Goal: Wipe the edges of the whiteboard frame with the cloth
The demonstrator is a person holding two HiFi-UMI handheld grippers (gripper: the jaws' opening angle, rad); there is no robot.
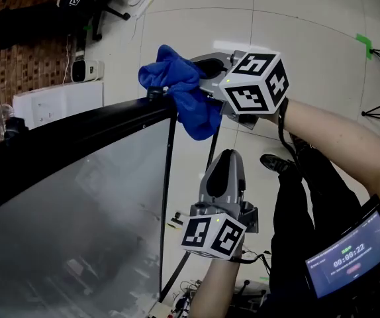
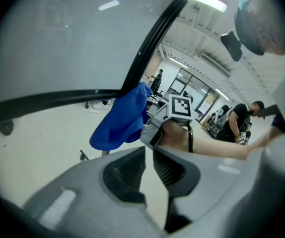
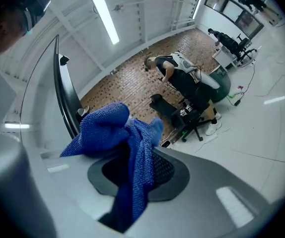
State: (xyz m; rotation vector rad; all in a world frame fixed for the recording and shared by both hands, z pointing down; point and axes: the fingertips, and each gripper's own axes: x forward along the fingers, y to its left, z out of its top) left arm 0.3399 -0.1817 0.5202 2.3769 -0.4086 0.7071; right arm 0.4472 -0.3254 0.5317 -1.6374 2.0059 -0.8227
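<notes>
Bright, even indoor light falls from ceiling strip lamps (image 3: pixel 104 16), which glare white. Both gripper views bend strongly and darken at their rims, with soft foregrounds. The whiteboard (image 1: pixel 77 230) carries hazy reflections.

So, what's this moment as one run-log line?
right gripper: shut on blue cloth, at whiteboard frame corner | left gripper: shut, empty

Open floor (image 1: pixel 309 45) right of black whiteboard frame (image 1: pixel 77 136)

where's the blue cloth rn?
Head view, upper centre: the blue cloth is gripped in the right claw, bunched at the top corner of the black whiteboard frame, above the left claw.
</notes>
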